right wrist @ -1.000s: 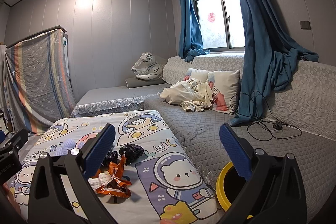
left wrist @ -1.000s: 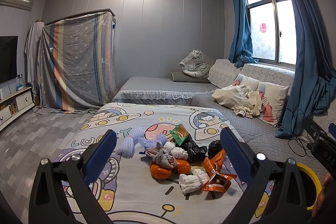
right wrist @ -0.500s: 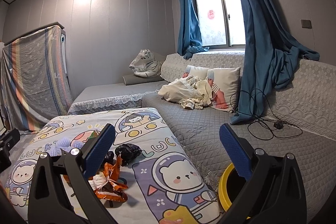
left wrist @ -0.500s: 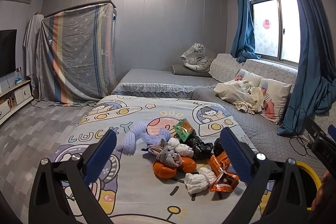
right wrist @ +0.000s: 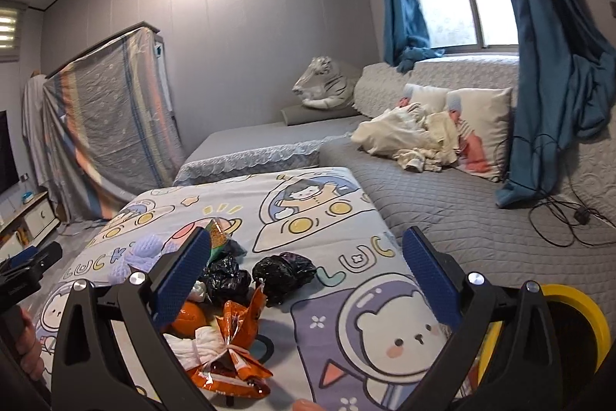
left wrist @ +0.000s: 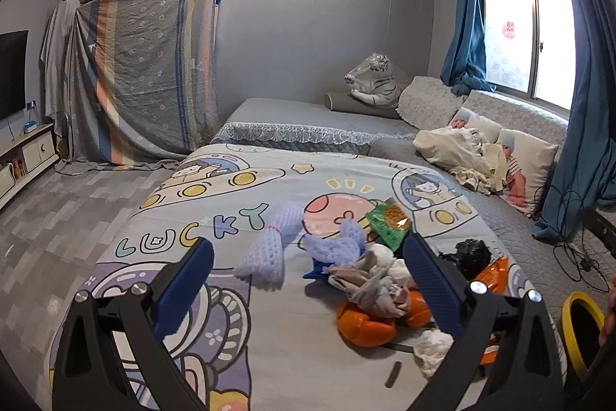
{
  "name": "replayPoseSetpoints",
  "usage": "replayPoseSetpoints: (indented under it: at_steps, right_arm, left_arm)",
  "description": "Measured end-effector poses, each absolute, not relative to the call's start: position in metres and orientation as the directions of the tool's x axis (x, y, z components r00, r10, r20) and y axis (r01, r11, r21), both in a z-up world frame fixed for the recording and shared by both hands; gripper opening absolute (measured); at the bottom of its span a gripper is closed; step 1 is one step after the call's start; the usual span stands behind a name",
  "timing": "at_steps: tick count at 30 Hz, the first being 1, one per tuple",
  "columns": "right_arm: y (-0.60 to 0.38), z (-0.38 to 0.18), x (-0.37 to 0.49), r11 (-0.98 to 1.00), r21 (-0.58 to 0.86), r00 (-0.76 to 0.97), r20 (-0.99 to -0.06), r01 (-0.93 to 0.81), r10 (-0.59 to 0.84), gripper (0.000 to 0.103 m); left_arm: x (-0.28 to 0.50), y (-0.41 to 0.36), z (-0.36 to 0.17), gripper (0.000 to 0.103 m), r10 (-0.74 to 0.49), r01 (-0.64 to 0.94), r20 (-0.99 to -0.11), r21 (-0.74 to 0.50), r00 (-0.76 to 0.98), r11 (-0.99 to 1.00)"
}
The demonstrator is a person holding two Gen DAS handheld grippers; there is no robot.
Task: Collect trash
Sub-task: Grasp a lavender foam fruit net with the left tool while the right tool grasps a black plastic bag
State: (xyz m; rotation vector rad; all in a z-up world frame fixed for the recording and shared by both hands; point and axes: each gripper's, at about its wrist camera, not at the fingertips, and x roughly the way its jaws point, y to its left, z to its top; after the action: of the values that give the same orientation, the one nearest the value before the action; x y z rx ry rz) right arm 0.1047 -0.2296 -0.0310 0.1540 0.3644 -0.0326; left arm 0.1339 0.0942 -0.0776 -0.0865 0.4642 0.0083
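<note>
A heap of trash lies on the cartoon-print sheet (left wrist: 231, 203): purple foam nets (left wrist: 265, 253), a green snack packet (left wrist: 387, 220), grey and white crumpled paper (left wrist: 375, 286), orange peel (left wrist: 365, 326), black plastic bags (right wrist: 285, 272) and an orange foil wrapper (right wrist: 235, 341). A yellow-rimmed bin (right wrist: 577, 314) stands at the right, also in the left wrist view (left wrist: 579, 330). My left gripper (left wrist: 304, 280) is open above the purple nets and the paper. My right gripper (right wrist: 306, 276) is open and empty above the black bags.
A grey quilted sofa (right wrist: 442, 207) runs along the right, with pillows and a cream cloth (right wrist: 408, 133). Black cables (right wrist: 558, 218) lie on it under blue curtains. A toy tiger (left wrist: 373, 79) sits at the back. Tiled floor (left wrist: 50, 218) lies to the left.
Both grippers have tilted down and moved closer to the trash heap, which now sits higher and larger in both views. Both stay open.
</note>
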Motion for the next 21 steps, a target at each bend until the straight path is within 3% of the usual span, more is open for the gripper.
replayPoseSetpoints:
  at_steps: [3,12,21]
  right_arm:
    - [-0.227,-0.041,0.130,0.988,0.150,0.913,-0.407,0.039,0.026,0.095]
    - [-0.220,-0.073,0.191,0.994,0.099,0.852,-0.523,0.036,0.021,0.095]
    - [-0.234,-0.103,0.239,0.973,0.227,0.747,-0.654,0.043,0.119,0.095]
  left_arm:
    - [0.162,0.106,-0.091,0.095,-0.030,-0.021,-0.512,-0.094,0.858,0.995]
    - [0.223,0.131,-0.112,0.095,0.005,-0.037,-0.581,-0.043,0.814,0.998]
    - [0.302,0.139,-0.131,0.095,-0.045,0.020,-0.687,-0.044,0.725,0.999]
